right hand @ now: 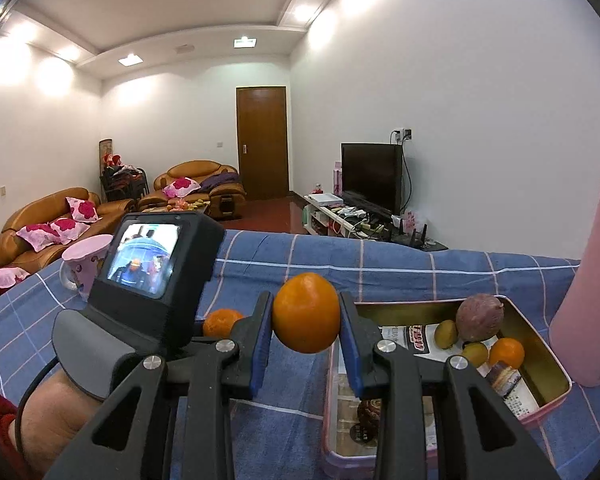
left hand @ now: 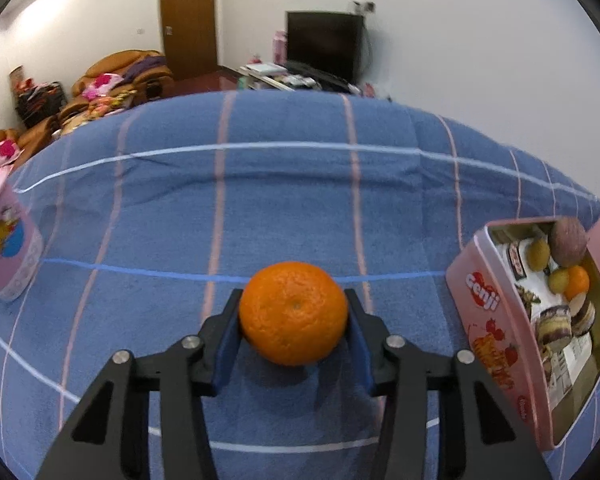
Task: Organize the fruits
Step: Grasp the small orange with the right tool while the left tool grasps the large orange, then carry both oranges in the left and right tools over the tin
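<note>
A mandarin (left hand: 293,314) rests on the blue checked cloth (left hand: 284,200), and my left gripper (left hand: 293,298) is shut on it, blue pads against both its sides. In the right wrist view my right gripper (right hand: 305,306) is shut on an orange (right hand: 306,312), held above the cloth beside the near left corner of an open pink tin (right hand: 556,396). The tin (left hand: 496,320) holds a purple passion fruit (right hand: 479,317), two kiwis (right hand: 446,334) and a small orange (right hand: 506,353). The left gripper's body (right hand: 152,264), in a person's hand, shows left of the held orange, with its mandarin (right hand: 222,322) behind.
A pink cartoon cup (left hand: 4,248) stands at the cloth's left edge. A tall pink bottle (right hand: 588,300) stands right of the tin. The tin's lid (right hand: 340,456) lies flat in front of it. Beyond the table are sofas, a door and a television.
</note>
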Demonstrator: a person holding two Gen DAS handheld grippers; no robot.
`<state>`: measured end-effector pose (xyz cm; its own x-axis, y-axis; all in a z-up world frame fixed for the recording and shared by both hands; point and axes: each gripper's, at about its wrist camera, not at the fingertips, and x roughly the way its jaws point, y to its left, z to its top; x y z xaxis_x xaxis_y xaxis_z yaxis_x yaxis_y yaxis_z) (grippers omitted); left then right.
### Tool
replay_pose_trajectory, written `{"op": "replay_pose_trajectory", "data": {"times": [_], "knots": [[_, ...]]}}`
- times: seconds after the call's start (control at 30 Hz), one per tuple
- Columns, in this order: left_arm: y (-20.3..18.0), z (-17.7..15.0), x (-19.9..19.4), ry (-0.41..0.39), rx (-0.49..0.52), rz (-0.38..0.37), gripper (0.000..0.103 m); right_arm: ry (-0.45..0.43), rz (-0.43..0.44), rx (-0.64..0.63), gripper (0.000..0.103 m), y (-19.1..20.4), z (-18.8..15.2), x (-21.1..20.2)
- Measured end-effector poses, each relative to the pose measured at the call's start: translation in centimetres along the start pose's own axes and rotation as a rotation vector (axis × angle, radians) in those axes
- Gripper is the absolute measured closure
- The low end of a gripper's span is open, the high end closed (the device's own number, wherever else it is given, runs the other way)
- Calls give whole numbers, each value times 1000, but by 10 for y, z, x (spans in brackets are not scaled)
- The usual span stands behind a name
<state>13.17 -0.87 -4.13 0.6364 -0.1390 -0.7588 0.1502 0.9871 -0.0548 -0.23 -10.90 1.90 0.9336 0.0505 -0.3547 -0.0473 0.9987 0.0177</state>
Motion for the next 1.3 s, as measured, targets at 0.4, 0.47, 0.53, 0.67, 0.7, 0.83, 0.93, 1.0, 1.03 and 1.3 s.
{"op": "replay_pose_trajectory", "data": {"times": [0.4,0.47,0.53,0.67,0.7,0.83,0.93,1.0,1.03,1.3], "knots": [[26,-28,-56,-220,-61,184,54,-39,44,-14,69,6,-6,-6],[26,-29,-60,-237,-62,201,54,-40,54,-19,69,8,-7,-6],[28,-33,-65,-256,-65,215,54,-36,58,-28,69,9,-8,-4],[32,-40,-74,-279,-74,229,54,-28,57,-53,69,14,-10,-2],[33,-40,-75,-283,-76,231,54,-28,54,-59,69,15,-11,-2],[33,-46,-79,-293,-86,233,54,-31,44,-67,69,17,-12,-3],[35,-51,-84,-304,-91,234,54,-30,43,-60,69,17,-13,-5],[33,-54,-87,-308,-89,235,54,-26,42,-55,69,19,-13,-7],[33,-55,-88,-311,-88,236,54,-26,41,-53,69,18,-14,-8],[28,-65,-99,-348,-82,242,54,-28,34,-63,69,18,-15,-15]]}}
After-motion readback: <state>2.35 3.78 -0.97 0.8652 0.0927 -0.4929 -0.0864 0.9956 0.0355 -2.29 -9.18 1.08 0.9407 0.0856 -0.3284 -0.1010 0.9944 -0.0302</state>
